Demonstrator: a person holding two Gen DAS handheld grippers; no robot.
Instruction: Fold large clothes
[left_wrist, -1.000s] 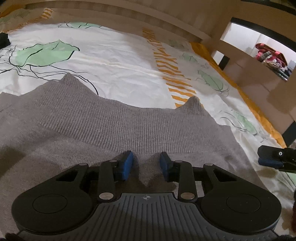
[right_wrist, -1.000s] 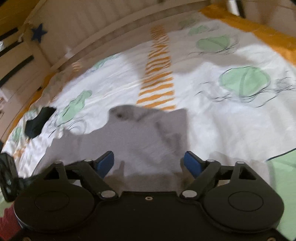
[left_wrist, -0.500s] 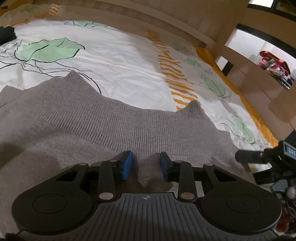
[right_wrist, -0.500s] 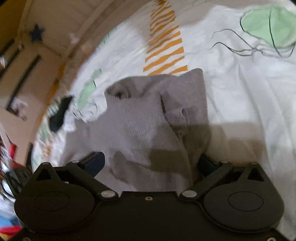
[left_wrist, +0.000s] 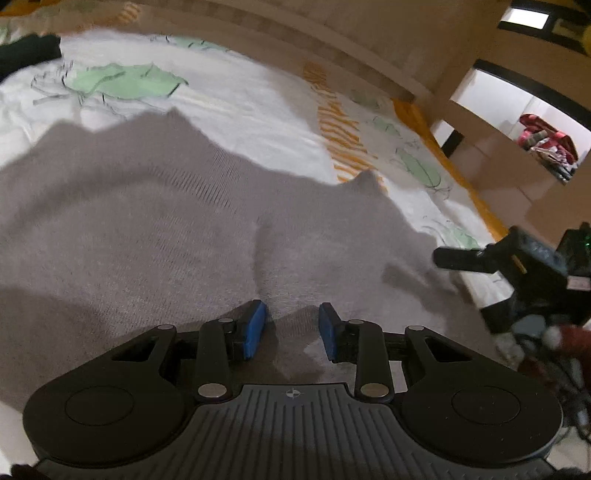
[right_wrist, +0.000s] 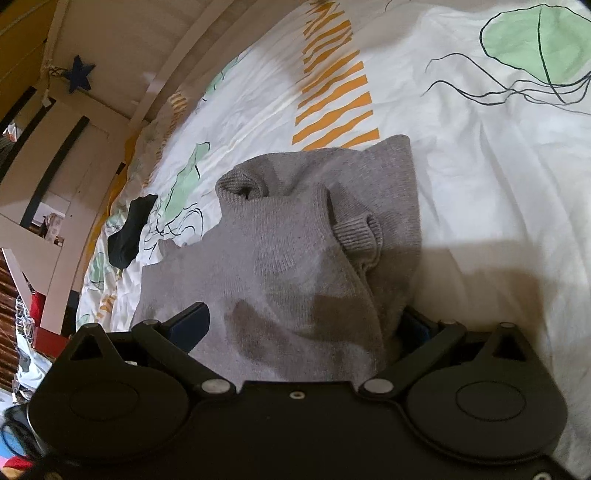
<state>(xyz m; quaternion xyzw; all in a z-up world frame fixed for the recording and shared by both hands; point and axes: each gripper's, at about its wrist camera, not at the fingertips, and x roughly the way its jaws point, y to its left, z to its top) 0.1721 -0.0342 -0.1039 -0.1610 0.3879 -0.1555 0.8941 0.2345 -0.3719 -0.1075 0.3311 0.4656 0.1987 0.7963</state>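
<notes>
A grey sweater (left_wrist: 155, 229) lies spread on the bed (left_wrist: 258, 99), over its patterned sheet, toward the near edge. The left gripper (left_wrist: 291, 326) pinches a raised ridge of the knit between its blue pads. The right gripper (right_wrist: 306, 325) has just been opening; its jaws stand wide, a bunched part of the sweater between them, with a cuff (right_wrist: 360, 236) folded on top.

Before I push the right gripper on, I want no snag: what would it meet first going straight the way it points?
The grey sweater: the right gripper has its jaws wide open astride its bunched fabric. Straight on lies the ribbed cuff, though depth is hard to judge.
</notes>
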